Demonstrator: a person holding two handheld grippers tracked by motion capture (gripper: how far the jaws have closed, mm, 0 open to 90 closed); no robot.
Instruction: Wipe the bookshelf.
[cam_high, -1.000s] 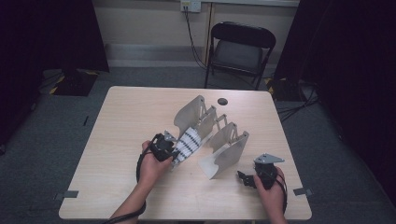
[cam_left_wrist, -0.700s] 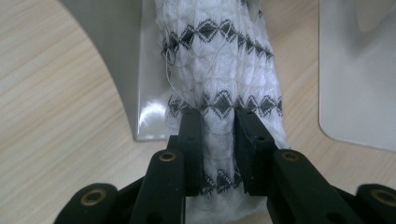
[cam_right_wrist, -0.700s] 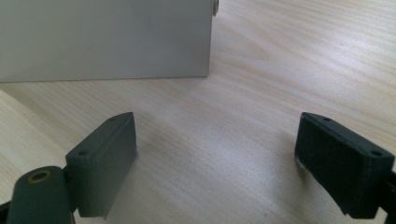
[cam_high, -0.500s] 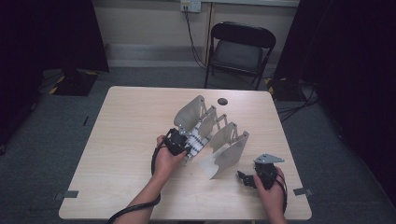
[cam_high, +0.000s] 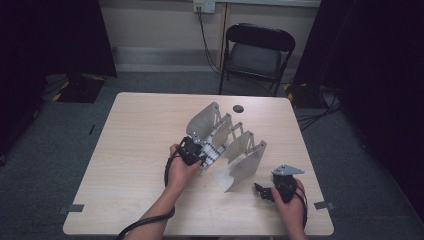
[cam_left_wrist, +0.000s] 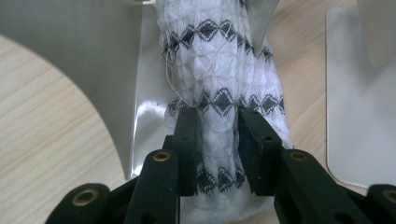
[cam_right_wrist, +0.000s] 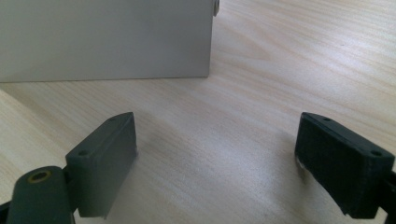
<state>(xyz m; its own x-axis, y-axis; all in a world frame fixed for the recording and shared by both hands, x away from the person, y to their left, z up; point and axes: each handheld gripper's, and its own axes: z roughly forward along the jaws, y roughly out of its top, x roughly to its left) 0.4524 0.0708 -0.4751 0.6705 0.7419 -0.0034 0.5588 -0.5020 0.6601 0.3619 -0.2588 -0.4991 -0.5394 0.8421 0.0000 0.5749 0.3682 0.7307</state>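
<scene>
A grey metal rack (cam_high: 246, 161) with several upright dividers stands at the table's middle. A white knitted cloth (cam_high: 213, 149) with black diamond bands lies in a slot between two dividers (cam_left_wrist: 70, 42). My left gripper (cam_high: 203, 153) is at the rack's near-left end, its jaws pinching a fold of the cloth (cam_left_wrist: 219, 60). The left gripper (cam_left_wrist: 217, 114) has just been opening slightly, with the cloth still pressed between its pads. My right gripper (cam_high: 262, 190) rests open near the table's front right, with bare wood between the jaws of the right gripper (cam_right_wrist: 217, 158) and the rack's wall (cam_right_wrist: 102, 37) ahead.
A small black round object (cam_high: 238, 108) lies on the far side of the table (cam_high: 130, 150) behind the rack. A black folding chair (cam_high: 257, 50) stands beyond the far edge. Bare tabletop extends to the left of the rack.
My left hand has moved right and slightly away, carrying the cloth further in between the rack's dividers. The right hand has kept still.
</scene>
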